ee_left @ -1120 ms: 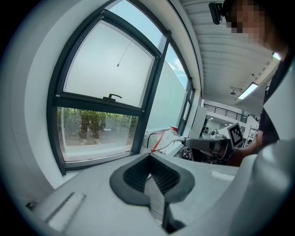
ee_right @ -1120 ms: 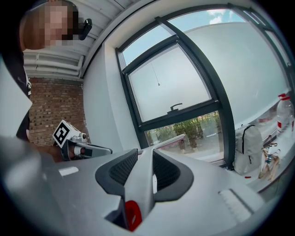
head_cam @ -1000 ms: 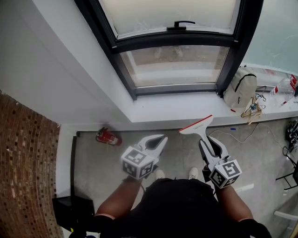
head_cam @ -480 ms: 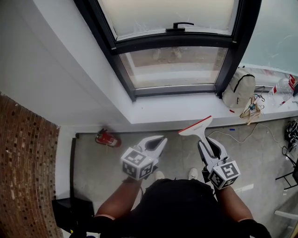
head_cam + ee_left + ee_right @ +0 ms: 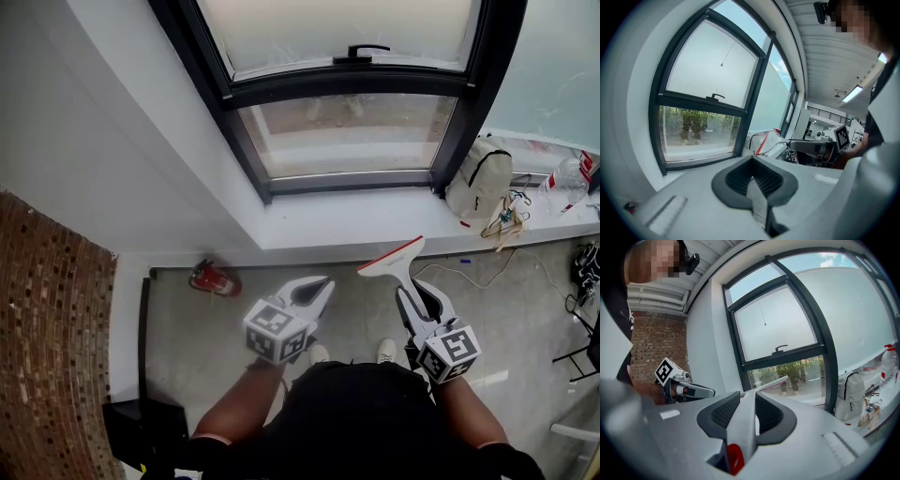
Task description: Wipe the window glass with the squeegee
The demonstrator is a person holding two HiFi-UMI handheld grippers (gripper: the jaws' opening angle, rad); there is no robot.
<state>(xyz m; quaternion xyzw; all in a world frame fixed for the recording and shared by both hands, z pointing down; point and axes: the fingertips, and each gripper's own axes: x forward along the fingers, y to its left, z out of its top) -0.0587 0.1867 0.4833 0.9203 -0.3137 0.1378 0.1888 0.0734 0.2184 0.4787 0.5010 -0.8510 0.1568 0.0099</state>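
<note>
Holding the squeegee (image 5: 392, 260) by its handle in the clamped right gripper (image 5: 419, 289), below the front edge of the window sill (image 5: 356, 220), left gripper (image 5: 317, 287) closed and empty, seemingly preparing to wipe and next needing the blade lifted onto the window glass (image 5: 352, 131).

white red-edged squeegee (image 5: 394, 260), dark window frame (image 5: 281, 92)
</note>
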